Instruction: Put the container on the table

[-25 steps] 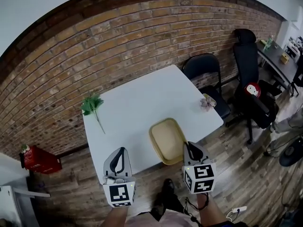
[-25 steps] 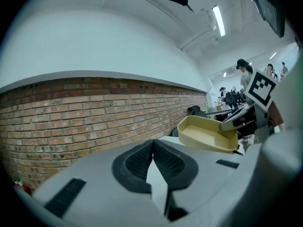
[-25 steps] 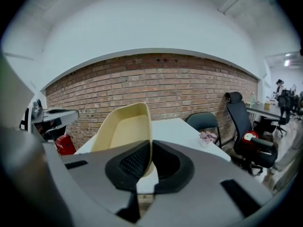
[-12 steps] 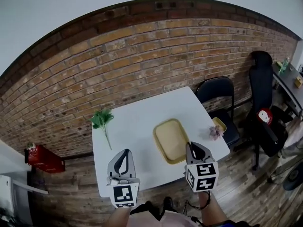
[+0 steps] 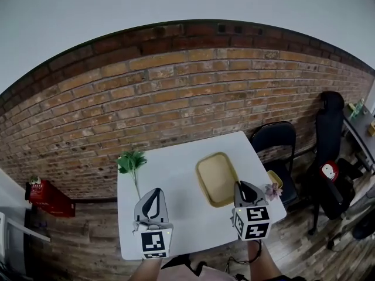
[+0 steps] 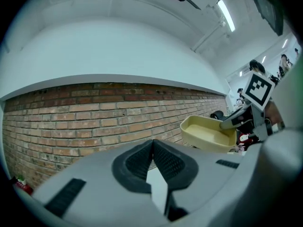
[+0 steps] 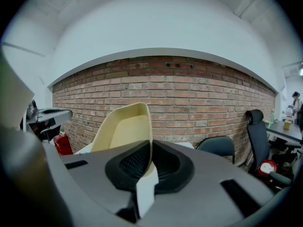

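Over the right half of the white worktop (image 5: 181,215), reaching toward its far edge, hangs the container (image 5: 217,179). It juts straight out ahead of the right tool (image 7: 150,148), which has it by the near rim. The tool's jaws stand only a sliver apart, their ribbed black pads pinched onto the thin wall of that rim, one pad inside and one outside. From the tool's own view the container rises away from the jaws with its far end tipped upward against the brick wall (image 5: 176,92). Whether any part of it touches the worktop I cannot tell.

The left tool (image 6: 152,143) hovers over the near left part of the worktop, well apart from the container. Its jaws are closed tip to tip with nothing between them.

The container is pale yellow, shallow and rectangular with rounded corners and a raised lip, and it looks empty.

A green sprig (image 5: 130,163) lies at the far left corner of the worktop. A small pink flower (image 5: 272,190) sits at the right edge, just beside the right tool.
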Demonstrator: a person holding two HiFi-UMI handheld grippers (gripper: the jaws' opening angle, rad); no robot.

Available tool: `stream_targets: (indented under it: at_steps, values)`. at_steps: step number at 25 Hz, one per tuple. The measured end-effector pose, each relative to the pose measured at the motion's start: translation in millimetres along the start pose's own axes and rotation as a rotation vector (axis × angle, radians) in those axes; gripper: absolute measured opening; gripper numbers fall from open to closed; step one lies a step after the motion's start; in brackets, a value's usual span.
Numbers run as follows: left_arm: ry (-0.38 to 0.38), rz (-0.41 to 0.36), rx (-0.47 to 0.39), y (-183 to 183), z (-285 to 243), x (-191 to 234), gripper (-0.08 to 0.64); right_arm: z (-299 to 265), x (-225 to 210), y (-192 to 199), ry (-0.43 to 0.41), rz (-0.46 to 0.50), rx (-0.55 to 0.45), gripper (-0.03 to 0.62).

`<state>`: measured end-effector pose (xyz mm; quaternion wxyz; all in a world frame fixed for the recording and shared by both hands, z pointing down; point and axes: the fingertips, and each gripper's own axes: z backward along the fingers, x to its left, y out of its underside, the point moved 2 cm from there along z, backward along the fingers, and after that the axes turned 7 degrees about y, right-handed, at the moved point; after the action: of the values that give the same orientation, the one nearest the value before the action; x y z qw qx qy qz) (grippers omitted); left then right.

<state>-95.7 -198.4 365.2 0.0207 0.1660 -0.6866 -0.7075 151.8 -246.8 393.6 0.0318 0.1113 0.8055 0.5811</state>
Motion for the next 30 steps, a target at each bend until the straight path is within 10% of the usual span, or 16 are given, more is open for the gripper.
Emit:
stream_targets:
  at_steps: [30]
  values:
    - [0.095,0.071,0.171,89,-86,33,0.011,-103,-10,82,0.078,-0.010,0.261,0.015]
